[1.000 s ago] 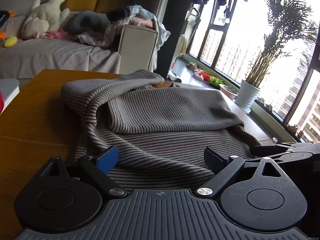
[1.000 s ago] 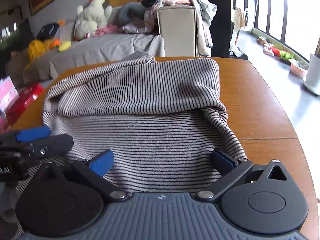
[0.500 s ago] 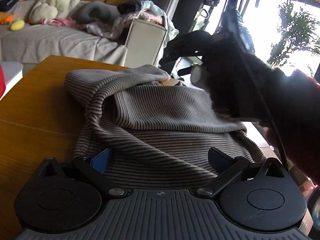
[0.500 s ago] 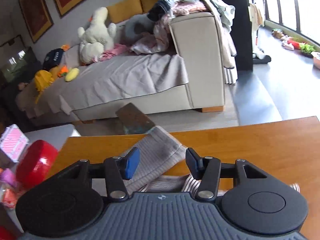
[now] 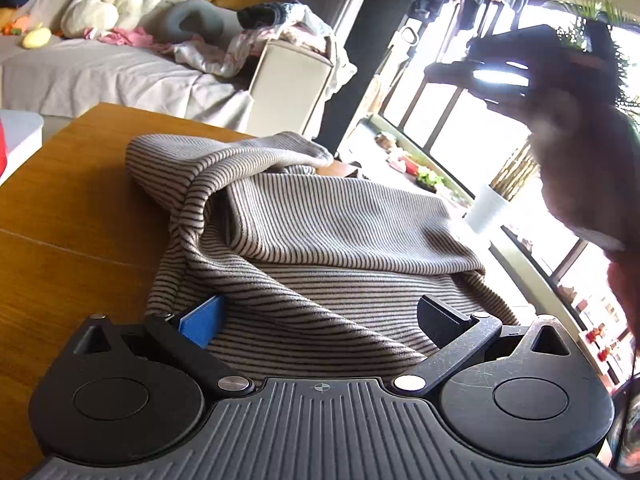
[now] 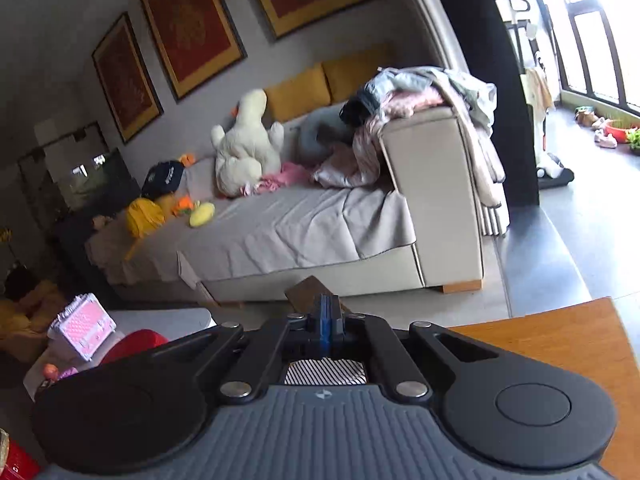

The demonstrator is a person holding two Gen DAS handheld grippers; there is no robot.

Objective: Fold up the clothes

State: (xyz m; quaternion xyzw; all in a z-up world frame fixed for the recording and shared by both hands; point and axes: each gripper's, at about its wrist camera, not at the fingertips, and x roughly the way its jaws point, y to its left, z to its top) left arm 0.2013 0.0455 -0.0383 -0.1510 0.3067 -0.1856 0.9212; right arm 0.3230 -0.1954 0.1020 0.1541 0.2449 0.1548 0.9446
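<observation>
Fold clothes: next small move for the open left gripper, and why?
Probably close the left gripper on the near hem of the grey striped knit garment: its jaws stand wide open with that fabric between them, unpinched. The right gripper is shut, raised off the round wooden table, seemingly empty.

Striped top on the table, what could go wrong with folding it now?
1. The right claw is shut up in the air, and no cloth seems to hang from it. It may have missed the striped top, so no fold would happen.
2. The top lies bunched in thick folds between the open left claw. Closing there could pinch several layers and drag the whole heap across the table.
</observation>
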